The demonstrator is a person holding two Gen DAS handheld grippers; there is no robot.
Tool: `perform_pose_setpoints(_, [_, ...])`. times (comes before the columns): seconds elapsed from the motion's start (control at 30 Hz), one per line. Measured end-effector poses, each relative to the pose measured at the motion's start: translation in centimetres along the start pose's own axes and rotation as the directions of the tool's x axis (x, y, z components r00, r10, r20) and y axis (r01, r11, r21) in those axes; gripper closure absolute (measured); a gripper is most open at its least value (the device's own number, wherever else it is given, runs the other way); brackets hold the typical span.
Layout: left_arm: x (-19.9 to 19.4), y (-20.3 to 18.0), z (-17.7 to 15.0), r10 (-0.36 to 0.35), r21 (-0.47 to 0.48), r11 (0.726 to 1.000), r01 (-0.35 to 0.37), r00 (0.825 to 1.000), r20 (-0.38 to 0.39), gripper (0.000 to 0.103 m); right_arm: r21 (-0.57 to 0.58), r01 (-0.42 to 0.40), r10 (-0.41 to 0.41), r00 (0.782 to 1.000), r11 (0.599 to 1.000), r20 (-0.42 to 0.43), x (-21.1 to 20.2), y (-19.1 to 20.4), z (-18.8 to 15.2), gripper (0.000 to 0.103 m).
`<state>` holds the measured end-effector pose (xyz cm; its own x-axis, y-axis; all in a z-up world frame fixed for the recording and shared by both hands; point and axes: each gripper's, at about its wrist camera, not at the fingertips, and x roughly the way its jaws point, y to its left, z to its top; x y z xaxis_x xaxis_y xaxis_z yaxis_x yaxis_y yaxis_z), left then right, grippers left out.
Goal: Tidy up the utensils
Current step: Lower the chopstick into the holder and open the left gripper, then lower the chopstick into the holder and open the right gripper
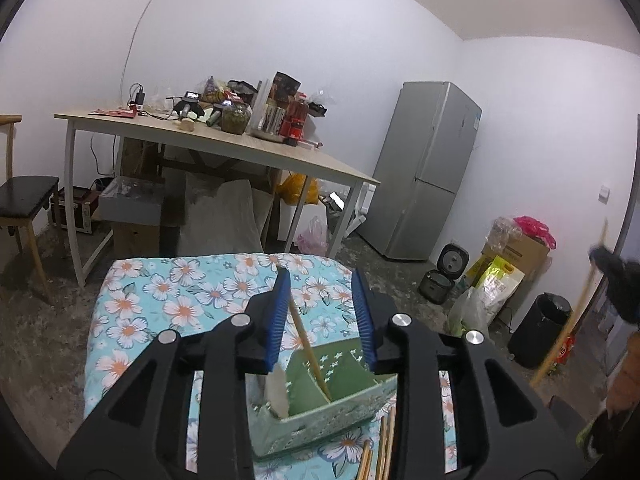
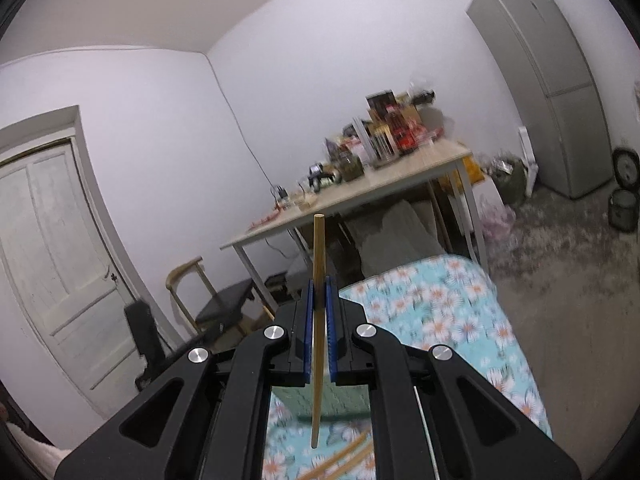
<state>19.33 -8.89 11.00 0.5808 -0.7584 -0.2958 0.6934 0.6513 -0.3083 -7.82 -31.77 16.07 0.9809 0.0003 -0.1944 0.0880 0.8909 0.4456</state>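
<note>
My left gripper [image 1: 322, 280] is open above a green divided utensil box [image 1: 320, 404] on the floral cloth [image 1: 160, 300]. One wooden chopstick [image 1: 306, 344] leans in the box, close to my left blue finger. A white spoon [image 1: 276, 390] stands in the box's left section. Loose chopsticks [image 1: 384, 448] lie in front of the box. My right gripper [image 2: 319, 280] is shut on a single wooden chopstick [image 2: 318, 320], held upright above the cloth. It also shows at the far right of the left wrist view [image 1: 576, 312]. More chopsticks [image 2: 344, 456] lie below.
A wooden table [image 1: 224, 140] cluttered with jars and packages stands beyond the cloth. A grey fridge [image 1: 428, 172] is at the right, a chair [image 1: 24, 200] at the left. Bags, a rice cooker [image 1: 452, 260] and a black bin [image 1: 540, 328] line the right wall.
</note>
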Motion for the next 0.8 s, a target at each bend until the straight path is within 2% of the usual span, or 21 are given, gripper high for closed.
perform_pose_setpoints(0.23, [-4.0, 1.2, -2.2, 0.018, 0.001, 1.0, -0.018, 1.0, -0.017, 0.068, -0.063, -0.047, 0.051, 0.996, 0.997, 0.066, 2.1, 2.9, 3.1, 0.097])
perform_pose_setpoints(0.43, [-5.3, 2.2, -6.6, 0.009, -0.001, 1.0, -0.009, 0.993, -0.118, 0.066, -0.119, -0.04, 0.047, 0.997, 0.992, 0.06, 6.4, 4.8, 4.1, 0.097])
perform_pose_setpoints(0.63, [-5.0, 2.6, -10.9, -0.025, -0.016, 1.0, 0.022, 0.975, -0.219, 0.066, -0.18, 0.0, 0.001, 1.0, 0.984, 0.008, 12.1, 6.2, 3.0, 0.097])
perform_pose_setpoints(0.8, [-4.8, 2.4, -12.8, -0.034, 0.01, 0.999, 0.037, 0.966, -0.255, 0.066, -0.279, 0.034, -0.05, 0.997, 0.96, -0.051, 16.1, 7.1, 0.4, 0.097])
